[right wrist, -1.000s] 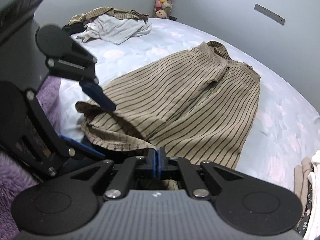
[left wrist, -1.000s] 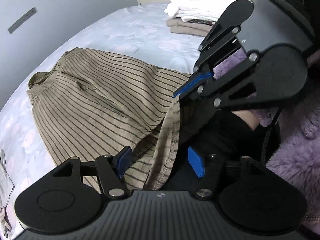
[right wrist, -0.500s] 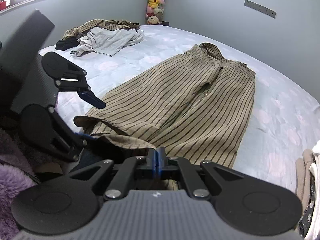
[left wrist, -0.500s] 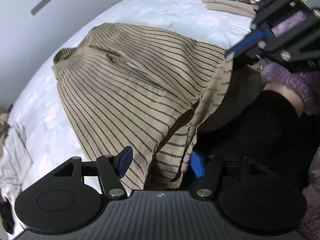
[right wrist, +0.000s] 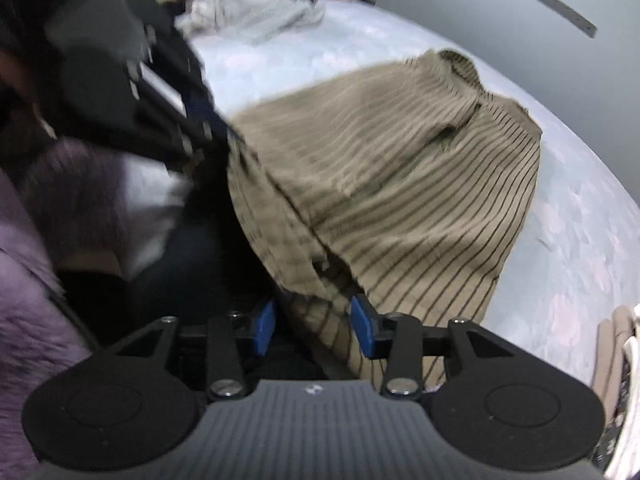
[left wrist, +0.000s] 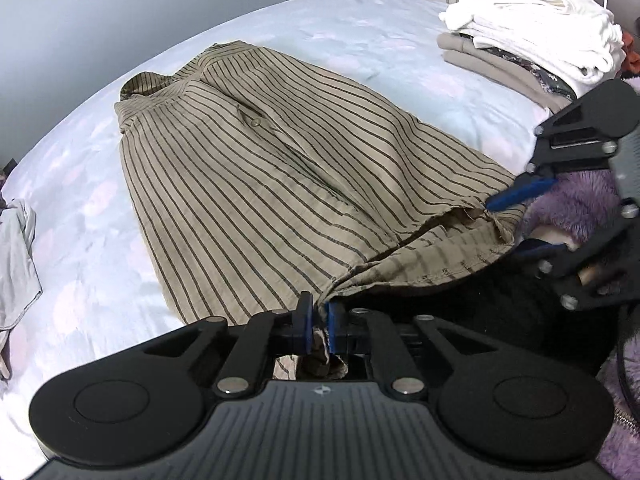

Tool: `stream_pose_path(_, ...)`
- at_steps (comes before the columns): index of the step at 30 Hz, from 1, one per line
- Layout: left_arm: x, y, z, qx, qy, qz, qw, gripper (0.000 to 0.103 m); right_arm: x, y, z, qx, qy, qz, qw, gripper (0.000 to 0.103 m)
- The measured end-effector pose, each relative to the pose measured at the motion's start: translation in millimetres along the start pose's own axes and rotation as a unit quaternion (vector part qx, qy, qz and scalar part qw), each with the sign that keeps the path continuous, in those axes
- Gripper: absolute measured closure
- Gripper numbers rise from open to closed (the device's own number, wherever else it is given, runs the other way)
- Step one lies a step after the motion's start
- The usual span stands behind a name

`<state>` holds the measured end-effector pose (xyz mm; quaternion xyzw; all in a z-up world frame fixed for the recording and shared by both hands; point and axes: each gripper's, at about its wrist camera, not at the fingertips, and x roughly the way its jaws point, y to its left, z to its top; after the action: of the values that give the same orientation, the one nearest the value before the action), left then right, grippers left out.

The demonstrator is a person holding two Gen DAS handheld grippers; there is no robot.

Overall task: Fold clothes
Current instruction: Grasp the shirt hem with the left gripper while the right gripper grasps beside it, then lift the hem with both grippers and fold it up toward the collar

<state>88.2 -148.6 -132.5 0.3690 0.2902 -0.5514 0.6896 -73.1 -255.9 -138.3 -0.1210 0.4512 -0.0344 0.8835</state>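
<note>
My left claw is pressed together on the hem of the striped shirt, a fold of tan cloth bunched between the blue pads. The shirt lies spread on the bed, collar at the far end straight ahead of the claw, its near hem lifted off the sheet. My right claw is spread wide; hem cloth drapes between its pads, but neither pad is pinching it. In the left view that same claw shows off to my right, jaws parted at the other hem corner.

My read: the step in hand is getting both hem corners held so the bottom can travel up toward the collar. To do it well, I want the right pads to bite both layers at the corner, not just the top one, and level with the left grip so the fold line runs straight across the stripes. The right view is smeared, so I can't judge exactly how deep the cloth sits.

Around me: a folded stack sits far right of the left claw, well apart from the shirt. Loose grey clothing lies far ahead-left of the right claw. A purple fuzzy sleeve crowds the right claw and could snag the hem.
</note>
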Motion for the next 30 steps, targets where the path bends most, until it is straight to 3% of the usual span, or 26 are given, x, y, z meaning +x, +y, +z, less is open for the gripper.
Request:
stream_pose_path(2,-1,-1,-2,0.002,0.002,0.000,1.0000,0.098,12,2,0,-0.031,0.027,-0.043,0.998,0.058)
stream_pose_path(4,1,-1,-1,0.005,0.005,0.000,1.0000,0.098,18,-3,0,-0.034,0.036,-0.040,0.998,0.056)
stream_pose_path(6,4,-2,0,0.010,0.007,0.000,0.9999,0.097,23,-7,-1,-0.036,0.044,-0.038,0.998,0.048)
stream_pose_path(10,10,-5,0,0.031,0.023,-0.006,0.9992,0.096,34,-16,-2,-0.040,0.062,-0.033,0.997,0.046)
stream_pose_path(12,13,-7,1,0.049,0.027,-0.003,0.9984,0.091,39,-20,-2,-0.043,0.070,-0.030,0.996,0.047)
stream_pose_path(17,18,-9,2,0.076,0.041,0.008,0.9962,0.055,50,-32,-1,-0.024,0.088,-0.019,0.996,0.050)
stream_pose_path(21,20,-9,0,0.087,0.053,0.014,0.9947,0.051,56,-32,-1,-0.015,0.094,-0.022,0.995,0.072)
stream_pose_path(22,20,-9,0,0.087,0.055,0.015,0.9946,0.052,57,-31,-2,-0.016,0.095,-0.027,0.995,0.075)
stream_pose_path(24,19,-8,-1,0.085,0.053,0.012,0.9949,0.064,57,-28,-4,-0.022,0.095,-0.039,0.994,0.092)
stream_pose_path(25,19,-8,-1,0.084,0.051,0.011,0.9951,0.081,56,-26,-4,-0.026,0.094,-0.045,0.994,0.094)
stream_pose_path(26,18,-7,0,0.079,0.049,0.013,0.9956,0.089,54,-24,-5,-0.031,0.090,-0.053,0.994,0.096)
stream_pose_path(30,9,-3,3,0.068,0.026,0.028,0.9969,0.099,41,-19,-4,-0.041,0.062,-0.076,0.994,0.098)
